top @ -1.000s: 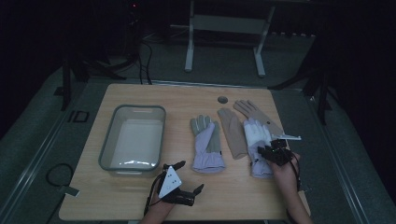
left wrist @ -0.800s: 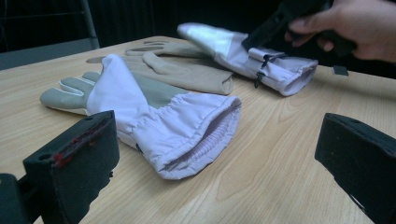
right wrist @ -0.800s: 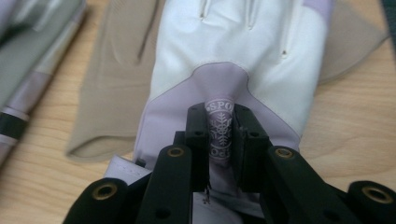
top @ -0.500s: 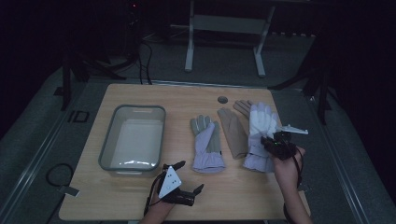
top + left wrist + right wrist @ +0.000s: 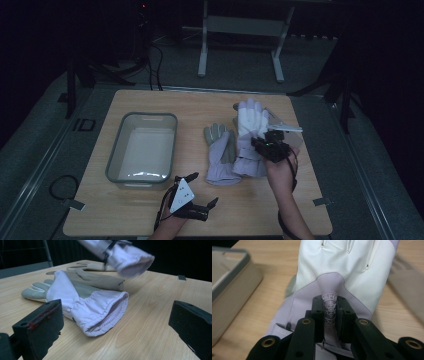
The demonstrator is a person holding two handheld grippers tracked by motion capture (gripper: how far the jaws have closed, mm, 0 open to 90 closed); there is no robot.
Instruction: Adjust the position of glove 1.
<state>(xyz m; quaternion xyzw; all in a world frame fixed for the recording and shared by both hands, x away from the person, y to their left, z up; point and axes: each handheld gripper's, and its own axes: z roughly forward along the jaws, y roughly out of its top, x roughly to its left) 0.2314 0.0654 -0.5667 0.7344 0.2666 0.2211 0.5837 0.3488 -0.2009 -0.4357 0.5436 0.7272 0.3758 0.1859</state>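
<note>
A white and lilac glove point(image 5: 250, 131) hangs tilted above the table's right half, with my right gripper point(image 5: 260, 146) shut on it. In the right gripper view the jaws pinch a fold of lilac fabric with a printed logo point(image 5: 329, 311) on the glove's back point(image 5: 342, 267). A second glove point(image 5: 220, 156), lilac with grey fingers, lies flat beside it with its cuff point(image 5: 100, 312) facing my left gripper point(image 5: 117, 315). My left gripper point(image 5: 192, 192) rests open near the front edge, a short way from that cuff, with nothing between its jaws.
A grey-rimmed empty tray point(image 5: 111, 159) stands on the table's left half. A tan glove point(image 5: 96, 266) lies flat behind the held one. A small dark disc point(image 5: 236, 106) sits near the far edge. A bit of tape point(image 5: 320, 201) marks the front right.
My right gripper has raised the white and lilac glove off the table and carried it away from the person, over the tan glove. The left gripper has stayed put.
</note>
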